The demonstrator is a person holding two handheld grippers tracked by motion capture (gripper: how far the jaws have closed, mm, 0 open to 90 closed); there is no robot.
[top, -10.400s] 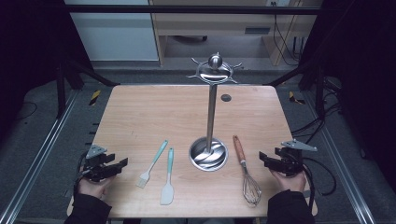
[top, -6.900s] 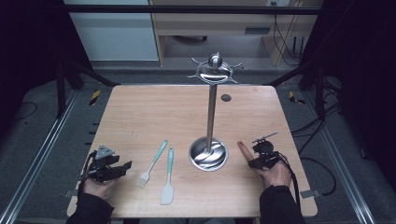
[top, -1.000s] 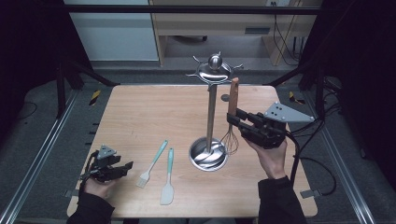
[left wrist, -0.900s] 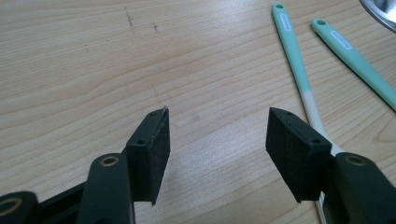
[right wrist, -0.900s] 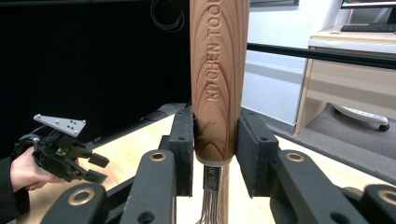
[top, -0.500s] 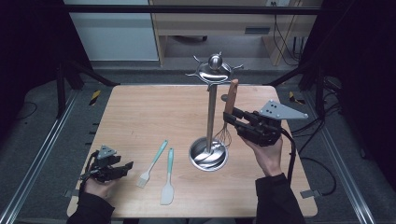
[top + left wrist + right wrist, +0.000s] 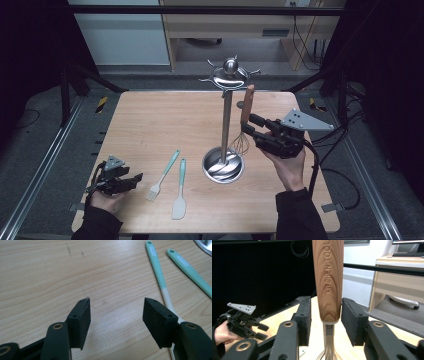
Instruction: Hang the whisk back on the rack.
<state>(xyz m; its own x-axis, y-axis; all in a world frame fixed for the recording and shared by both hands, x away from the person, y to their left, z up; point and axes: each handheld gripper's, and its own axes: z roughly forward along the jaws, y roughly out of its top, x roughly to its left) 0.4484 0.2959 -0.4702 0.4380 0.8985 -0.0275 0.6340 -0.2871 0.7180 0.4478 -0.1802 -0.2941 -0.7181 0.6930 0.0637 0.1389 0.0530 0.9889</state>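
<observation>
A: Whisk (image 7: 246,111)?
B: Hanging on the stand (image 7: 226,117). My right gripper (image 7: 249,125) has just been opening; pads flank the handle, small gaps.
A: Handling?
B: Light, stiff, smooth wood; grip mid-handle. Left gripper (image 7: 116,315) wide, empty

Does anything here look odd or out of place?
Nothing is spilled or broken. The whisk hangs upright by the stand, wires down, between the right gripper's jaws, which have just been opening with a gap on one side. The brush and spatula lie on the table.
</observation>
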